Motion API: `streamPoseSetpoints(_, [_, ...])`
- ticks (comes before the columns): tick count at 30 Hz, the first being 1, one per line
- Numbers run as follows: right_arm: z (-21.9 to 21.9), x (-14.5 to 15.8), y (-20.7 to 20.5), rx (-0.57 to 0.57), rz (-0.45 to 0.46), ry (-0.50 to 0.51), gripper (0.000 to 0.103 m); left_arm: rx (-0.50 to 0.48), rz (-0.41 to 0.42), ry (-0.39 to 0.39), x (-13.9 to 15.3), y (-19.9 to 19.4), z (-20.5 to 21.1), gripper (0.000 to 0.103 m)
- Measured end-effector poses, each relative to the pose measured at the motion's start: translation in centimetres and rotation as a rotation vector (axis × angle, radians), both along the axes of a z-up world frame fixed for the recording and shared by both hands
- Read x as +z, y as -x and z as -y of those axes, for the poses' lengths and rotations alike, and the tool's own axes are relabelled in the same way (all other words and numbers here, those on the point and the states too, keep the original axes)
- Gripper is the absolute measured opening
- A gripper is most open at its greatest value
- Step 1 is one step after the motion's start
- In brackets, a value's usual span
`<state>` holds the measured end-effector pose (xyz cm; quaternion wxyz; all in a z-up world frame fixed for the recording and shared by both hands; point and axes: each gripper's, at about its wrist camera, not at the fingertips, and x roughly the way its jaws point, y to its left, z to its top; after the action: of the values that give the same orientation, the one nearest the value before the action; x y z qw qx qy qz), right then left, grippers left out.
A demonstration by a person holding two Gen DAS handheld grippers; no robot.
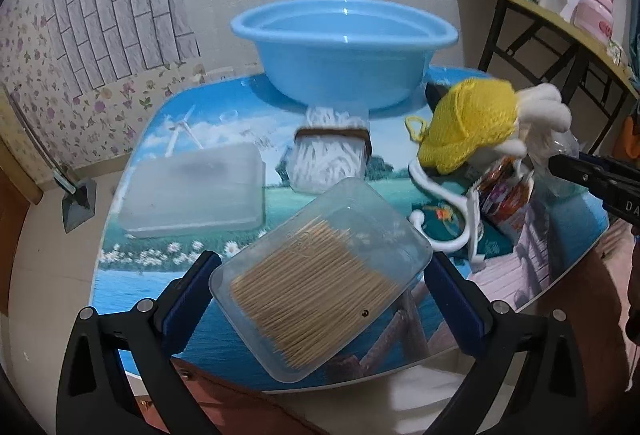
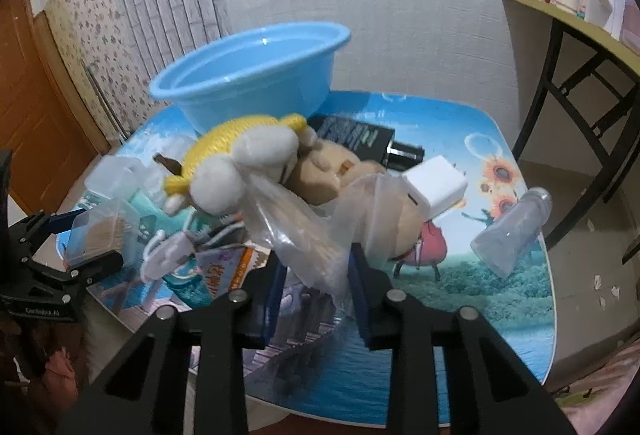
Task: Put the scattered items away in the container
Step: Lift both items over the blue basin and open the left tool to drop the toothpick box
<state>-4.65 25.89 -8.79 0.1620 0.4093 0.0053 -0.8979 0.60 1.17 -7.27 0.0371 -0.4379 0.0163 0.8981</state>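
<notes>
My left gripper (image 1: 320, 275) is shut on a clear box of toothpicks (image 1: 320, 283) and holds it tilted above the table's near edge; it also shows in the right wrist view (image 2: 102, 235). My right gripper (image 2: 316, 267) is shut on the clear plastic bag (image 2: 296, 235) around a plush toy with a yellow knitted hat (image 2: 236, 147), lifted above the table. The toy shows in the left wrist view (image 1: 468, 127). The blue basin (image 1: 344, 47) stands at the table's far side, also in the right wrist view (image 2: 252, 71).
On the table lie a frosted plastic lid (image 1: 196, 191), a bundle of white string (image 1: 332, 155), a white hook (image 1: 448, 211), a snack packet (image 2: 224, 271), a black box (image 2: 352, 135), a white charger (image 2: 436, 183) and a clear bottle (image 2: 512, 231). A shelf (image 1: 560, 23) stands at right.
</notes>
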Motion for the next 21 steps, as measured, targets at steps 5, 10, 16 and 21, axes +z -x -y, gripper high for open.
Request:
streamPoseSetpoints(5, [-0.6, 1.8, -0.6, -0.030, -0.058, -0.008, 0.021, 0.013, -0.052, 0.000, 2.2, -0.2, 0.3, 0.101])
streamPoseSetpoints(10, [-1.9, 3.1, -0.4, -0.065, -0.096, 0.029, 0.020, 0.025, -0.094, -0.019, 4.3, 0.2, 0.6, 0.101])
streamPoseSetpoints(16, [-2.1, 5.3, -0.5, -0.048, -0.171, 0.099, 0.020, 0.030, -0.142, -0.030, 6.8, 1.6, 0.8, 0.101])
streamPoseSetpoints(21, [-0.7, 6.6, 0.5, 0.001, -0.215, 0.128, 0.020, 0.041, -0.170, -0.031, 8.1, 3.0, 0.4, 0.101])
